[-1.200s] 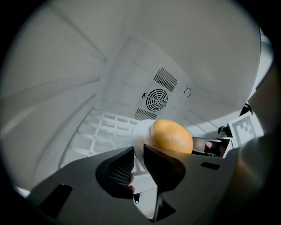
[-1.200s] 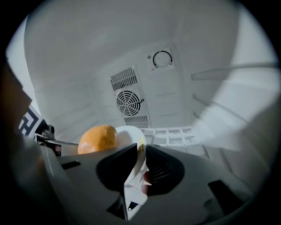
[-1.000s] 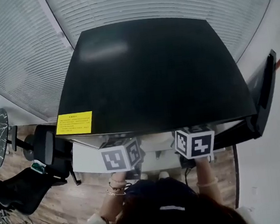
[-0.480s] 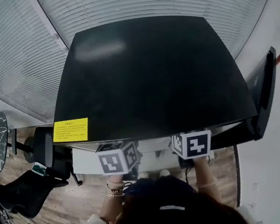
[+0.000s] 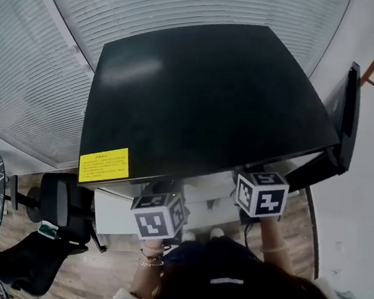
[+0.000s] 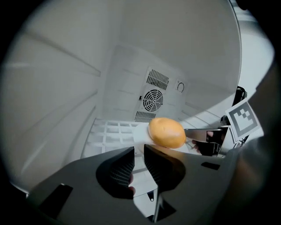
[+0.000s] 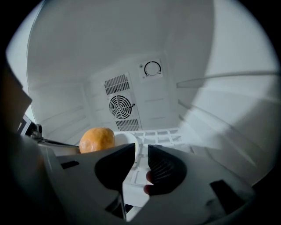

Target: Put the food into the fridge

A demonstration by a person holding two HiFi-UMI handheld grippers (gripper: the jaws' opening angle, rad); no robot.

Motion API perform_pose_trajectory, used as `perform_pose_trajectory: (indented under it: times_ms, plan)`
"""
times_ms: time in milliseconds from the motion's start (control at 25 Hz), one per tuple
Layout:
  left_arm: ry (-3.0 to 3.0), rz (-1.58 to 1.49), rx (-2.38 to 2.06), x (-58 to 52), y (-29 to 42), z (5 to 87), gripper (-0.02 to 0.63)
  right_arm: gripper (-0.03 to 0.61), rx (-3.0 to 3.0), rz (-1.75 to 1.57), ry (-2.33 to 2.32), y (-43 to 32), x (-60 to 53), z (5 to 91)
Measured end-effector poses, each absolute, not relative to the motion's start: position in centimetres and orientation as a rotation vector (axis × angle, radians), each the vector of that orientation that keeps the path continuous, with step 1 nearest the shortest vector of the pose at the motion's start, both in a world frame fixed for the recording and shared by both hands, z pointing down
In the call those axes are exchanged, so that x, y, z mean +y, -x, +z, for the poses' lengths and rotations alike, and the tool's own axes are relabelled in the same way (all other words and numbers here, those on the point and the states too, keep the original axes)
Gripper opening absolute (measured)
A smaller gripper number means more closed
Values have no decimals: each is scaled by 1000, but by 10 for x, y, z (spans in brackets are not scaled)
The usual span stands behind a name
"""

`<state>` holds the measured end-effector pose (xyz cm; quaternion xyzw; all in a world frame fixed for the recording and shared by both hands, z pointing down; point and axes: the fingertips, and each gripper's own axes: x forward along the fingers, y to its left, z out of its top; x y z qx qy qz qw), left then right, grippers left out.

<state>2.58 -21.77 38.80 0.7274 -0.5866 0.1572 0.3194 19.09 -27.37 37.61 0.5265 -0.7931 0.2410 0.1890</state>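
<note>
Pinching the plate (image 6: 139,132) in my left gripper (image 6: 138,148), right gripper (image 7: 141,147) opening around its rim; smooth golden-orange bun (image 6: 166,132), one o'clock.

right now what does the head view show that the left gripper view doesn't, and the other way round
Only the head view: the fridge's black top, its yellow label, the open door, a chair and the wood floor.
Only the left gripper view: the fridge's inside, with a fan grille, a white grid shelf and a round orange food on a white plate.
Both: the marker cube of the right gripper, whose jaws are opening.
</note>
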Motion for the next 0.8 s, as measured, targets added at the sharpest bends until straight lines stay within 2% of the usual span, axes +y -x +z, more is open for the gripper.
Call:
perform_pose_trajectory:
  times_ms: [280, 360, 400, 560, 800]
  plan:
    - [-1987, 408, -1506, -200, -20, 384, 72, 95, -2210, 635, -1497, -182, -246, 382]
    - [-1999, 412, -1511, -193, -15, 383, 52, 95, -2225, 623, -1514, -177, -237, 378]
    - [-2007, 418, -1511, -190, -14, 383, 2, 95, -2232, 620, -1525, -175, -233, 377]
    - [-2057, 418, -1476, -176, -14, 383, 3, 91, -2243, 611, -1568, -168, -218, 373]
    - [-2105, 411, -1421, -163, -7, 384, 3, 51, -2184, 589, -1643, -163, -193, 372]
